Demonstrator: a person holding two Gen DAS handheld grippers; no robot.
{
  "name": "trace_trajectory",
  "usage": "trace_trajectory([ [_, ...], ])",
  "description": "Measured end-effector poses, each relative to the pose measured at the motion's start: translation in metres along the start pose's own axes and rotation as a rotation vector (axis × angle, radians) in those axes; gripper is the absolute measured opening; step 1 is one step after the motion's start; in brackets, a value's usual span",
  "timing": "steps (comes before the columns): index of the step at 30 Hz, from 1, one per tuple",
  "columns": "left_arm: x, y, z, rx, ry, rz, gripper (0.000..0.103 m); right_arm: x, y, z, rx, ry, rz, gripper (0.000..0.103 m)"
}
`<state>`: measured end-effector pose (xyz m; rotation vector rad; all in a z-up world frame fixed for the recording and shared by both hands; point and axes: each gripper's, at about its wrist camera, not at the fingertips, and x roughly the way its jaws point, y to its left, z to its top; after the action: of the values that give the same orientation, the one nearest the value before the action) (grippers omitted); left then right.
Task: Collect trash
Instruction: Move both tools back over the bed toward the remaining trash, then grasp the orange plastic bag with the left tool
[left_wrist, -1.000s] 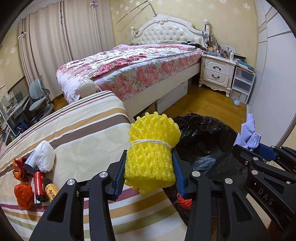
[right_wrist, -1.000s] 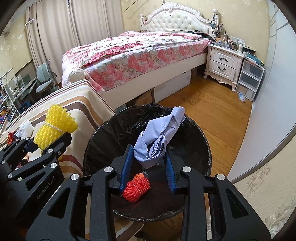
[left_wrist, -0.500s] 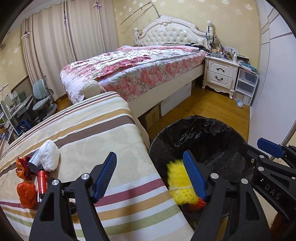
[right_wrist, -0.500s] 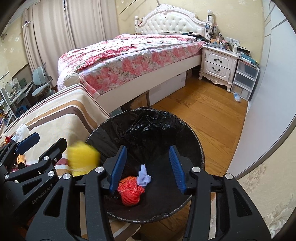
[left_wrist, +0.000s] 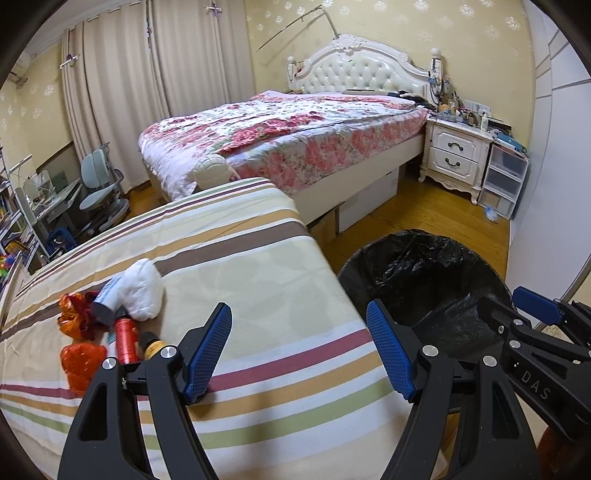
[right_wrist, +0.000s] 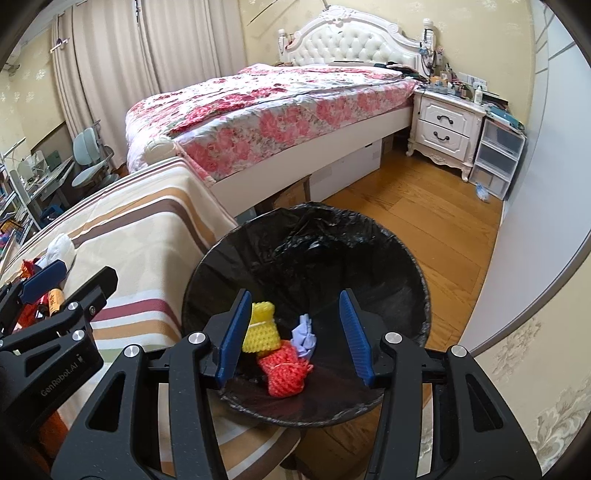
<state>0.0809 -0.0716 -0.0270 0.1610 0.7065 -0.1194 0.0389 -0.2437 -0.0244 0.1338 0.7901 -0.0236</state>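
Both the left gripper (left_wrist: 299, 350) and right gripper (right_wrist: 293, 334) had just spread empty over the black-lined round bin (right_wrist: 413, 258) beside the striped bed's corner (left_wrist: 291, 206), their yellow foam net (right_wrist: 262, 326) and pale-blue crumpled paper (right_wrist: 304, 334) lying dropped inside.

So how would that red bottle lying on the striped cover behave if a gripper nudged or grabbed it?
The red bottle lies on its side and looks cylindrical, so it would probably roll when nudged. Its surface appears smooth, so it may slip between fingers. The striped cover looks soft, which might damp rolling.

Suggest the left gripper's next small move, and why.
Probably swing the open, empty left gripper toward the trash pile on the striped cover; the yellow foam net already lies in the bin.
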Motion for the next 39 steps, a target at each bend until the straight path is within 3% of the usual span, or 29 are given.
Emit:
trace_trajectory([
  [11,-0.018,0.055,-0.021,-0.058,-0.002,0.102,0.073,-0.002,0.05,-0.01,-0.057,0.021,0.075,0.049],
  [23,-0.033,0.137,-0.047,-0.195,0.019,0.228,0.073,-0.006,0.11,-0.015,-0.153,0.033,0.149,0.05],
  [31,-0.021,0.159,-0.053,-0.203,0.061,0.196,0.075,-0.004,0.146,-0.02,-0.214,0.05,0.181,0.05],
  [37,-0.022,0.173,-0.058,-0.23,0.072,0.147,0.054,-0.002,0.164,-0.025,-0.249,0.064,0.196,0.05],
  [39,-0.023,0.177,-0.059,-0.233,0.075,0.136,0.039,-0.003,0.168,-0.026,-0.258,0.067,0.201,0.05],
])
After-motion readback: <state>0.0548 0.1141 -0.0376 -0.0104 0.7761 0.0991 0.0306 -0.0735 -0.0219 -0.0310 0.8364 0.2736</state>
